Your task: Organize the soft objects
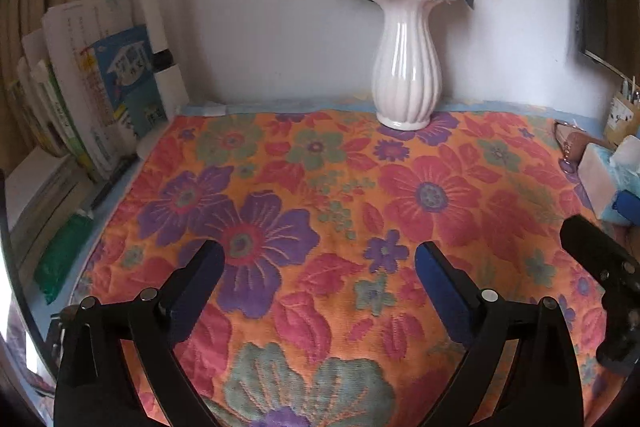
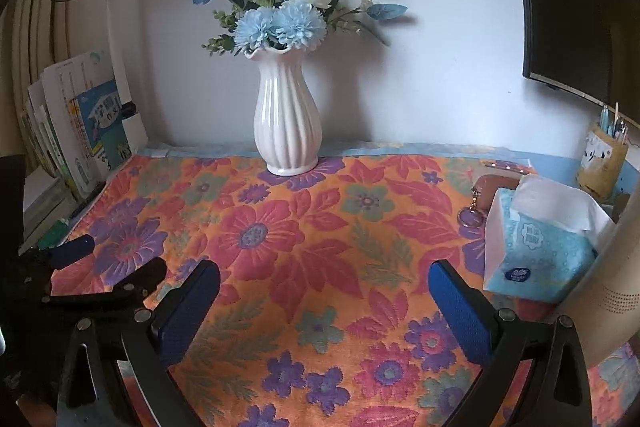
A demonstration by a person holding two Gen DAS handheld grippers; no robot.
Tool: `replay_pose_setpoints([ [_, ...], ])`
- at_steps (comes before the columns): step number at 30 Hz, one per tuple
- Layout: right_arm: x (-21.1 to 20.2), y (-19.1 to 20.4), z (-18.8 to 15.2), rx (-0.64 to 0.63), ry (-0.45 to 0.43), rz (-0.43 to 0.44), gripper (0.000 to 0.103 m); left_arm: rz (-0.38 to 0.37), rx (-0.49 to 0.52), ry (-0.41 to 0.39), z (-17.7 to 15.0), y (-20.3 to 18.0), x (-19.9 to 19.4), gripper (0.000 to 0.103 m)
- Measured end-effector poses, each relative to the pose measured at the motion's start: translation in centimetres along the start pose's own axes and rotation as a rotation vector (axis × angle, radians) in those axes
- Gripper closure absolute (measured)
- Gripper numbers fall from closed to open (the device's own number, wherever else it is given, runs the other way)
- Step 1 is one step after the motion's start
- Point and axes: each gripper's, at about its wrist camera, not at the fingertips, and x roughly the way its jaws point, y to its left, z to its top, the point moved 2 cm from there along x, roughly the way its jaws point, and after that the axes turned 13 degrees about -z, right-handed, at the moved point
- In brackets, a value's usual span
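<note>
the left gripper (image 1: 320, 259) and right gripper (image 2: 324, 281) both hover spread wide, grasping nothing, above the orange flower-patterned quilted cloth (image 1: 400, 167).

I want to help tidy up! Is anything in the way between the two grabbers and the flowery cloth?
Nothing visible is. The left gripper and right gripper both hang open right above the flowery cloth, with nothing between their fingers. The vase stands at the far edge, and the tissue pack off to the right.

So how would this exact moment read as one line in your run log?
left hand-held gripper: open, empty | right hand-held gripper: open, empty | floral cloth: spread flat | vase: upright at back | tissue pack: right side
</note>
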Motion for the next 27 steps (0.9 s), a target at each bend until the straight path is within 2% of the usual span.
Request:
replay_pose_setpoints([
  [10,0.1,1.2,-0.4,-0.073,0.006,-0.042,0.0,0.011,0.016,0.003,-0.2,-0.2,-0.2,0.003],
  [27,0.5,1.1,-0.5,-0.07,0.026,-0.04,0.0,-0.005,0.006,0.021,-0.3,0.0,-0.1,0.003],
])
